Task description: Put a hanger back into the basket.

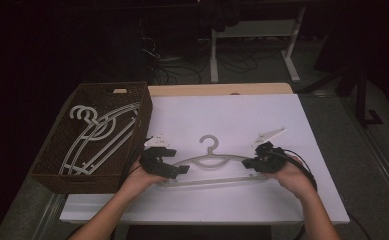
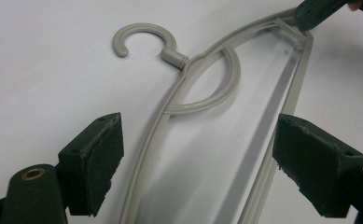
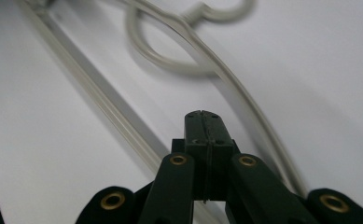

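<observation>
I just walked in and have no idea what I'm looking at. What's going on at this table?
A person is working a grey plastic hanger lying on the white table, with a hand-held gripper at each end. The left gripper is open, its fingers straddling the hanger's end. The right gripper has its fingers pressed together at the other end. A brown basket on the left holds more hangers.

We seem to be in a dim lab or workshop: a white-topped table (image 1: 282, 200) stands on grey floor, with loose cables (image 1: 192, 70) and a white desk frame (image 1: 252, 35) in the far darkness.
</observation>
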`<action>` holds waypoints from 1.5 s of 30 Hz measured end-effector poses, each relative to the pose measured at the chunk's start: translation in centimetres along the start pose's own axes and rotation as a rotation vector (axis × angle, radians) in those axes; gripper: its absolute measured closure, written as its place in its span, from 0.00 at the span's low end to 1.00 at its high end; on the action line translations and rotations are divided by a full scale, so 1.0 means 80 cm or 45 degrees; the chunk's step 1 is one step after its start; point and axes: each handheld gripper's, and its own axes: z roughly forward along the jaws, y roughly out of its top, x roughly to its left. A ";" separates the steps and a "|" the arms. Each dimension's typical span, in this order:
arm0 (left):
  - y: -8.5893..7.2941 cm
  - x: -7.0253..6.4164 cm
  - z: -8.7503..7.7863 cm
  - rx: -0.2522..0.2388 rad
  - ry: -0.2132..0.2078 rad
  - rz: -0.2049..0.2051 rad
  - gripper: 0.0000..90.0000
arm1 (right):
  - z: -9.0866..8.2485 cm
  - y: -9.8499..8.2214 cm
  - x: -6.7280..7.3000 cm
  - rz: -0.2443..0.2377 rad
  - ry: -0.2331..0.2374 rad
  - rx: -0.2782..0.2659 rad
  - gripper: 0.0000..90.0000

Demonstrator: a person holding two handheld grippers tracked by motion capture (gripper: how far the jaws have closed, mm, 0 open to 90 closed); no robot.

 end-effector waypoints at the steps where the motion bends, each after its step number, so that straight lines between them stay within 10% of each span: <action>1: 0.000 0.000 0.000 0.001 0.000 -0.001 0.18 | -0.006 -0.008 -0.004 0.017 -0.016 -0.001 0.99; 11: -0.001 0.001 0.003 0.010 0.003 -0.002 0.18 | -0.026 -0.059 -0.016 0.111 -0.071 0.023 0.99; 24: 0.012 0.005 0.018 0.105 0.039 0.054 0.23 | -0.011 -0.065 -0.017 0.102 -0.079 0.126 0.99; 45: 0.028 0.010 0.068 0.364 0.104 0.275 0.65 | -0.008 -0.068 -0.020 0.129 -0.050 0.133 0.99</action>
